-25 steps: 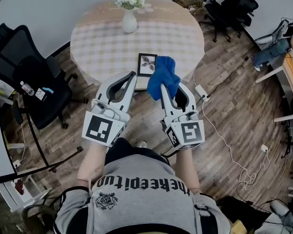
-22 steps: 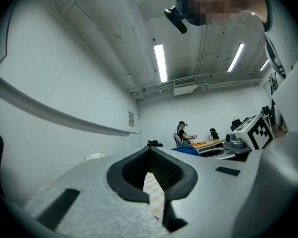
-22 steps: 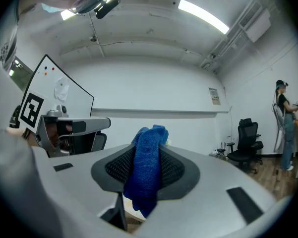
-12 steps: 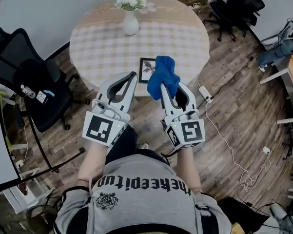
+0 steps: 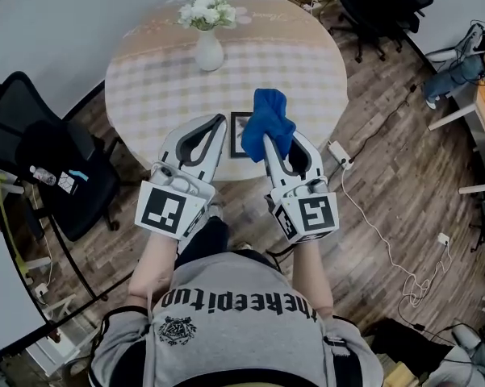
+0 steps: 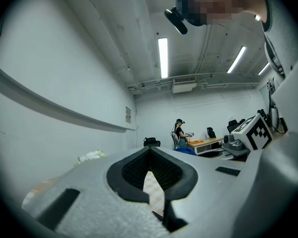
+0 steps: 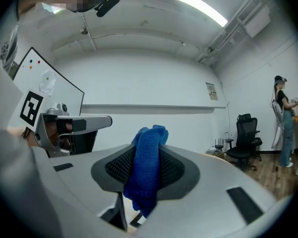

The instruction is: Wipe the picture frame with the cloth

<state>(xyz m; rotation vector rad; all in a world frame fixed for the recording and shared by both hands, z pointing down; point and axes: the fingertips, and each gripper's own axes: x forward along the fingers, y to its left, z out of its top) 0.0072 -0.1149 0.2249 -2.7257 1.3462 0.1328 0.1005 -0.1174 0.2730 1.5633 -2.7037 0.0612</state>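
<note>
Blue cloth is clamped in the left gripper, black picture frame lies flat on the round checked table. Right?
Wrong gripper. The blue cloth is clamped in the right gripper, as the right gripper view shows; the left gripper holds nothing. The black picture frame does lie flat on the round checked table.

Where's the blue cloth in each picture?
Head view: the blue cloth sits mid-picture, covering part of the picture frame at the table's near edge.
Left gripper view: a small blue bit right of centre, probably the cloth.
Right gripper view: dead centre, pinched in the right gripper.
Shared landmark: that right gripper; its marker cube shows in the left gripper view too.
</note>
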